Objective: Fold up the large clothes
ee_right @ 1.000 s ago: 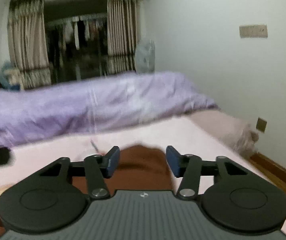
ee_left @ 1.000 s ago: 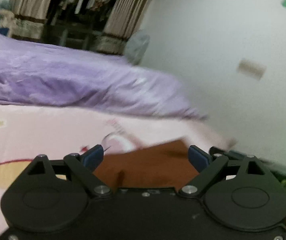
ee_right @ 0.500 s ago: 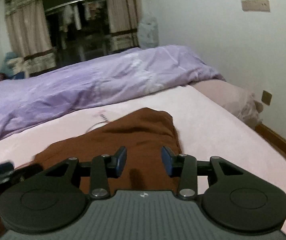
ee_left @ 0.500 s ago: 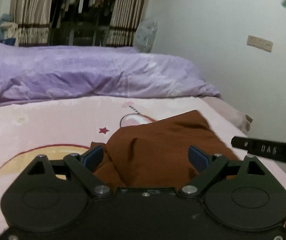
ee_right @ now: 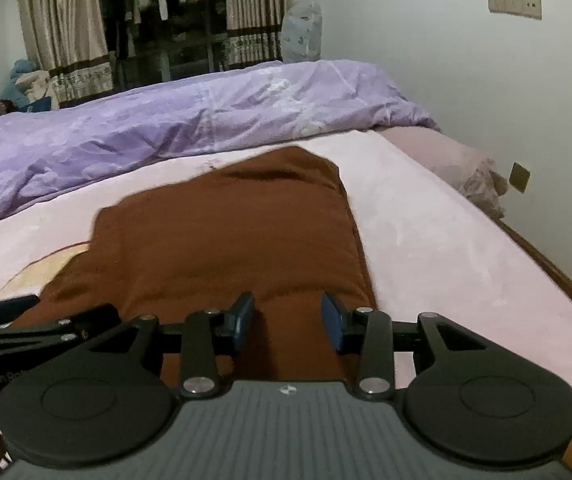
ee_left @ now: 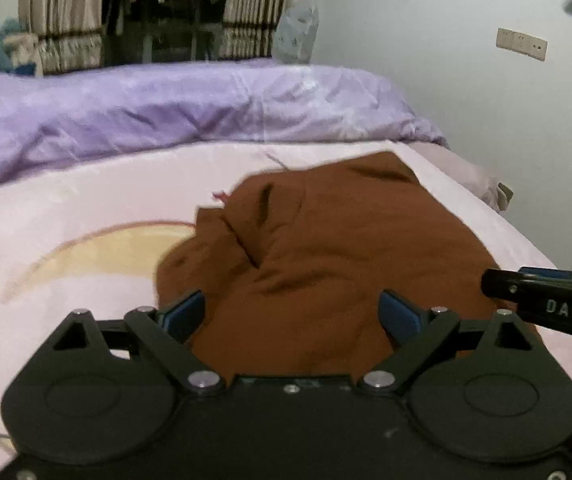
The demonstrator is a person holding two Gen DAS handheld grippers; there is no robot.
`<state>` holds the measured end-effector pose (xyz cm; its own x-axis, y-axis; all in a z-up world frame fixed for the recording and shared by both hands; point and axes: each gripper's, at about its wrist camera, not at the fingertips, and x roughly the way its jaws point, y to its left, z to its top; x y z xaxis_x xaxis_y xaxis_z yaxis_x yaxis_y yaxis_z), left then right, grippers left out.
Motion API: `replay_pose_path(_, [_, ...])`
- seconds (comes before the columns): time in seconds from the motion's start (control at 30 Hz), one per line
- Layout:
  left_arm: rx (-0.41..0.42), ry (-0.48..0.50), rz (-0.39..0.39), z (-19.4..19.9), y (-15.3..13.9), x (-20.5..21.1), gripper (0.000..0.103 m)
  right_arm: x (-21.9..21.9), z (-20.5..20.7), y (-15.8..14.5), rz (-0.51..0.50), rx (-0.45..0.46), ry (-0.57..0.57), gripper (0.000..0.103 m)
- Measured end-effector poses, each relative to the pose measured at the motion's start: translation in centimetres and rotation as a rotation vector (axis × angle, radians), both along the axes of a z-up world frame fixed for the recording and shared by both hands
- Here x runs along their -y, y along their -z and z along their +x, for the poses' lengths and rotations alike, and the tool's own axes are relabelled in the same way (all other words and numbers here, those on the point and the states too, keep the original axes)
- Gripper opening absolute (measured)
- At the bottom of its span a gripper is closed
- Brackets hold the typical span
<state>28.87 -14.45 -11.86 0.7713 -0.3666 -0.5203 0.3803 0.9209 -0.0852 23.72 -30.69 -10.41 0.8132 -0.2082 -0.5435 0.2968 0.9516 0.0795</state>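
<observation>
A brown garment (ee_left: 326,248) lies crumpled on the pink bed sheet (ee_left: 65,208), with folds bunched at its left side. My left gripper (ee_left: 292,312) hangs over its near part, jaws wide open and nothing pinched between the blue pads. In the right wrist view the same garment (ee_right: 225,240) looks flatter and stretches away towards the quilt. My right gripper (ee_right: 289,316) hovers above its near right edge, jaws partly open, with cloth showing below the gap. The right gripper's tip (ee_left: 546,304) enters the left view from the right.
A rumpled purple quilt (ee_right: 205,120) lies across the far side of the bed. A pink pillow (ee_right: 466,168) sits at the right end by the white wall. The wooden bed frame (ee_right: 558,276) borders the sheet on the right. Curtains (ee_right: 61,24) hang behind.
Both views have steadied and now show far more of the brown garment below the jaws. The right gripper's jaws have narrowed a little. The right gripper's tip has come into the left view.
</observation>
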Motion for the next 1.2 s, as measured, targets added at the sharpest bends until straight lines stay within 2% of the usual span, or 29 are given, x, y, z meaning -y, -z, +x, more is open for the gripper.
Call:
replay_pose_path(0.1, [0.020, 0.011, 0.000, -1.8, -0.4, -0.5, 0.096, -0.5, -1.9, -0.6, 0.010, 0.010, -0.006, 0.046])
replay_pose_path(0.17, [0.016, 0.017, -0.001, -2.3, 0.3, -0.8, 0.096, -0.7, -2.5, 0.0, 0.031, -0.010, -0.011, 0.037])
replay_pose_path(0.27, [-0.053, -0.005, 0.131, -1.3, 3.7, 0.0, 0.103, -0.5, -1.6, 3.1, 0.065, -0.092, -0.012, 0.035])
replay_pose_path(0.3, [-0.065, -0.007, 0.138, -0.8, 4.9, 0.1, 0.103, -0.3, -1.2, 4.3, 0.080, -0.091, -0.005, 0.035])
replay_pose_path(0.37, [-0.072, -0.014, 0.060, -0.1, 5.8, -0.4, 0.103, -0.3, -1.0, 5.5, 0.071, -0.043, 0.015, 0.035])
replay_pose_path(0.47, [-0.056, -0.017, 0.084, -0.3, 4.7, -0.2, 0.103, -1.1, -1.2, 4.5, 0.028, -0.043, 0.025, 0.036])
replay_pose_path(0.53, [-0.045, -0.039, 0.104, -1.5, 3.4, -0.5, 0.103, -1.6, -2.2, 3.5, -0.003, -0.042, 0.031, 0.040])
replay_pose_path(0.6, [-0.041, -0.069, 0.119, -3.5, 2.4, -1.1, 0.103, -1.9, -4.2, 2.9, 0.018, -0.034, 0.049, 0.053])
replay_pose_path(0.67, [-0.053, -0.129, 0.158, -5.4, 2.0, -1.6, 0.103, -2.2, -6.5, 2.9, 0.058, -0.016, 0.049, 0.076])
replay_pose_path(0.73, [-0.037, -0.171, 0.198, -7.7, 1.6, -2.2, 0.103, -2.8, -8.5, 3.0, 0.052, -0.014, 0.027, 0.078])
replay_pose_path(0.8, [-0.019, -0.198, 0.188, -9.4, 1.2, -2.8, 0.103, -3.4, -10.1, 3.1, 0.016, -0.016, 0.031, 0.080])
replay_pose_path(0.83, [-0.009, -0.202, 0.165, -10.4, 1.0, -3.1, 0.103, -3.6, -10.6, 3.2, 0.008, -0.010, 0.036, 0.085])
replay_pose_path(0.87, [-0.002, -0.196, 0.149, -11.2, 0.7, -3.3, 0.103, -3.6, -11.0, 3.3, 0.007, -0.003, 0.039, 0.088])
replay_pose_path(0.93, [0.023, -0.163, 0.147, -12.5, 0.4, -2.9, 0.103, -3.7, -11.4, 3.5, 0.015, -0.005, 0.035, 0.089])
replay_pose_path(1.07, [0.083, -0.128, 0.226, -14.1, -0.3, -1.3, 0.103, -4.3, -10.8, 3.1, -0.009, -0.015, 0.036, 0.089])
replay_pose_path(1.2, [0.086, -0.114, 0.247, -14.7, 0.2, -0.8, 0.103, -4.9, -11.0, 3.1, -0.016, -0.014, 0.042, 0.089])
